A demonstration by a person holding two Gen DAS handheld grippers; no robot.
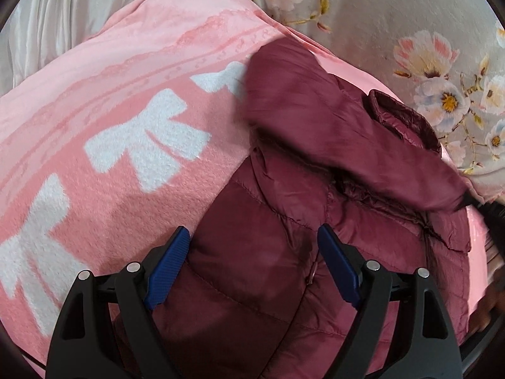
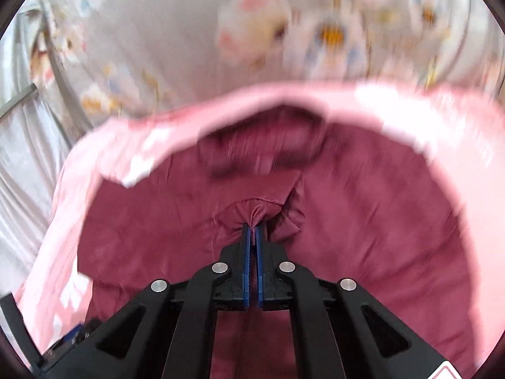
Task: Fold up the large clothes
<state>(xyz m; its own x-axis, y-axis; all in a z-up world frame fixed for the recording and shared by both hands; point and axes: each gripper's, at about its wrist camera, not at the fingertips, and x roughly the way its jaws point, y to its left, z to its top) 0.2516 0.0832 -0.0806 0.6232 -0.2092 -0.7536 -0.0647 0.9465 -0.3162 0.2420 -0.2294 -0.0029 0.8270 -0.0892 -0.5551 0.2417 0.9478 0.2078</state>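
Observation:
A maroon quilted puffer jacket (image 1: 252, 268) lies on a pink blanket with white bows (image 1: 126, 126). My left gripper (image 1: 252, 243) hovers open just above the jacket's body, its blue pads wide apart with fabric beneath them. One sleeve (image 1: 331, 120) is lifted and blurred across the jacket, drawn up toward the right edge. In the right wrist view the picture is smeared; my right gripper (image 2: 252, 225) is shut on a pinched fold of the maroon jacket (image 2: 262, 211), with the jacket spread below and its collar (image 2: 262, 132) farther off.
A grey bedsheet printed with flowers (image 1: 426, 63) lies beyond the blanket. A pale plain cloth (image 1: 47, 31) sits at the far left. Part of a dark object shows at the right edge (image 1: 495, 221) of the left wrist view. The pink blanket's rim (image 2: 442, 126) curves around the jacket.

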